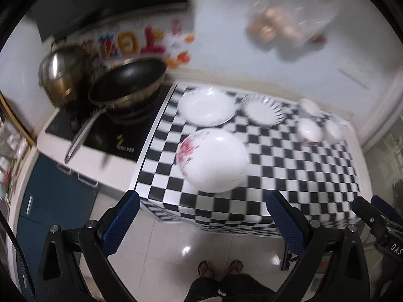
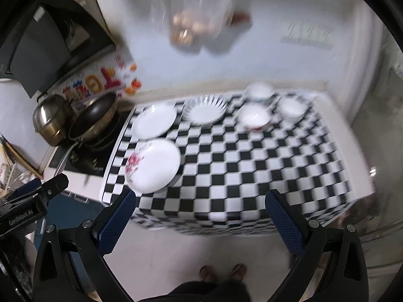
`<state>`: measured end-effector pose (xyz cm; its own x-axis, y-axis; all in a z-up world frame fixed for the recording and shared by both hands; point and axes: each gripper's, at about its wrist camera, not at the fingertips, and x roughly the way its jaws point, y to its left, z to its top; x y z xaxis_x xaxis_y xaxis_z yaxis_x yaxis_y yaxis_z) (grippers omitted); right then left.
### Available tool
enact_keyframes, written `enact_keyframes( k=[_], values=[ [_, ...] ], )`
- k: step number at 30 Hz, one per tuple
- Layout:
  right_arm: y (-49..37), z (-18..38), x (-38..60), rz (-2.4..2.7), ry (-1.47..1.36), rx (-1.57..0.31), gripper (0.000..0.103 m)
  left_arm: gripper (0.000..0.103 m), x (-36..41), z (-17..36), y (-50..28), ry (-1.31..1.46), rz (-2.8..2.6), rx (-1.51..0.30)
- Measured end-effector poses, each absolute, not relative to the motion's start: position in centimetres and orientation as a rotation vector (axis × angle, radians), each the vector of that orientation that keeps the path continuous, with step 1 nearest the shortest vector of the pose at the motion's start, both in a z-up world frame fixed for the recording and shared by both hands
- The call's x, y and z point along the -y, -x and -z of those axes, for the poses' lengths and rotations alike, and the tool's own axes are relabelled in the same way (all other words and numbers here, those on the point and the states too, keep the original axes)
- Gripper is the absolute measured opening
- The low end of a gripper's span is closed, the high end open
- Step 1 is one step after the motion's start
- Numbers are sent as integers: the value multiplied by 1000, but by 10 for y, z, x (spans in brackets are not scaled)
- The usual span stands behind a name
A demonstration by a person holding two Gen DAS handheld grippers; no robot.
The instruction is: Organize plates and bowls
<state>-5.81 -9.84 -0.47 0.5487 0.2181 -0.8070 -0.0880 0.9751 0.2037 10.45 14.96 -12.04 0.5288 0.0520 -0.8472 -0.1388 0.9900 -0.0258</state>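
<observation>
Both frames motion-blurred. Nearest: left gripper (image 1: 201, 216) and right gripper (image 2: 200, 216), each with jaws wide apart, holding nothing, hovering off the front edge of the checkered table (image 2: 252, 176) above a tiled floor (image 1: 214, 249); the person's feet (image 1: 220, 268) show below. Closest dish is the floral plate (image 1: 214, 161), front-left on the table, possibly on top of another plate, can't tell. Behind it the plain white plate (image 1: 206, 107), just right of that the ribbed plate (image 1: 264, 110), then three small bowls (image 2: 254, 117) clustered at the far right, near each other but apart. Likely glazed ceramic: stiff, slippery, breakable, moderately heavy; I'd pinch the rim, pads over and under the edge, and set down softly when stacking. Cloth looks thin and may slide. Left of the table, a stove with a wok (image 1: 126, 85) and steel pot (image 1: 60, 75); white wall behind.
</observation>
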Motion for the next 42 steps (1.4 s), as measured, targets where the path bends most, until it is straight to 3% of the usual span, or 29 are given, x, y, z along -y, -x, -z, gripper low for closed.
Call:
enact_keyframes(
  k=[9,20,27,33,35,36,38,40,42],
  values=[
    [-78,138,53,-260,-198,-1233,103,103,-197,218,-191,174,-168,-1191],
    [-195,249,5,-374,-117,-1455,99,99,-220,316,-281,261,-210,-1365],
    [-228,284,-20,-441,-108,-1555,87,65,-225,351,-310,277,-176,-1457],
    [-240,297,-30,-468,-84,-1594,62,49,-223,362,-315,251,-153,-1510],
    [-243,300,-34,-486,-79,-1612,49,40,-222,364,-314,251,-141,-1527],
    [-243,299,-35,-484,-69,-1609,47,40,-221,365,-312,253,-138,-1535],
    [-242,302,-39,-501,-58,-1633,31,39,-219,363,-307,235,-144,-1533],
    [-239,304,-43,-515,-47,-1650,22,39,-218,361,-303,227,-149,-1534],
    [-237,303,-44,-505,-33,-1639,22,39,-218,358,-296,229,-152,-1537]
  ],
)
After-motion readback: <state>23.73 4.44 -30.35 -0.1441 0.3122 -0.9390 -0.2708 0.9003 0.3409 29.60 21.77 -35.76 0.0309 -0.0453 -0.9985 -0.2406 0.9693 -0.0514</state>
